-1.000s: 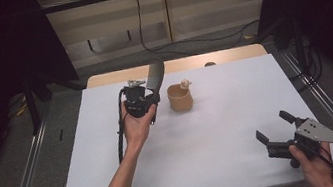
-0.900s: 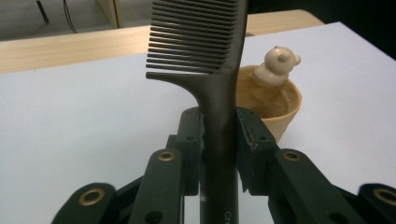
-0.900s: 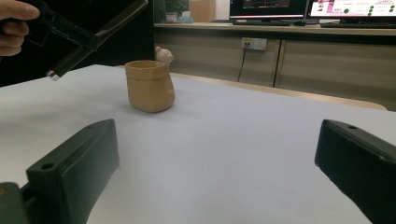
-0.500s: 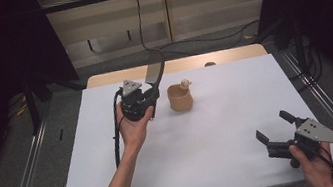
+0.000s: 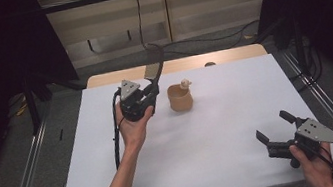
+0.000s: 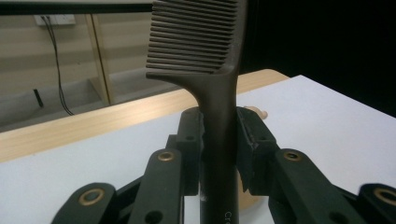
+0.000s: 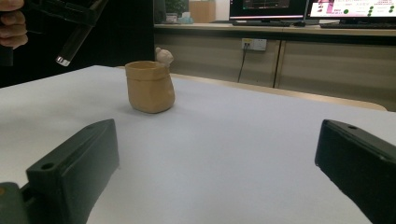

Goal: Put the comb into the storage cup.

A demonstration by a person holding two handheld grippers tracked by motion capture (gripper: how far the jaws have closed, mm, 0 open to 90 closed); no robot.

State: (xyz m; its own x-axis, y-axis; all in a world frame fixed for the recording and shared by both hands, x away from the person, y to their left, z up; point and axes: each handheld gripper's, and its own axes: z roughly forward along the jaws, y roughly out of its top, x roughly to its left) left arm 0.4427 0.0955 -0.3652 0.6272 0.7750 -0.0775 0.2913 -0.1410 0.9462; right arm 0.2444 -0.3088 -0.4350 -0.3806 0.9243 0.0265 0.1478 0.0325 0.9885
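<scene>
White table (image 5: 206, 168): left tongs (image 5: 151, 87) clamping comb (image 5: 156, 65), now tilted upright; right tongs (image 5: 275, 129) unmoved, agape, empty.

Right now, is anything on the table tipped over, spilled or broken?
Nothing stands out. The little tan pot stands upright on the white table, with no spill near it. The left hand-held gripper is clamped on the handle of a dark comb, held above the table beside the pot. The right hand-held gripper is open with nothing in it.
</scene>
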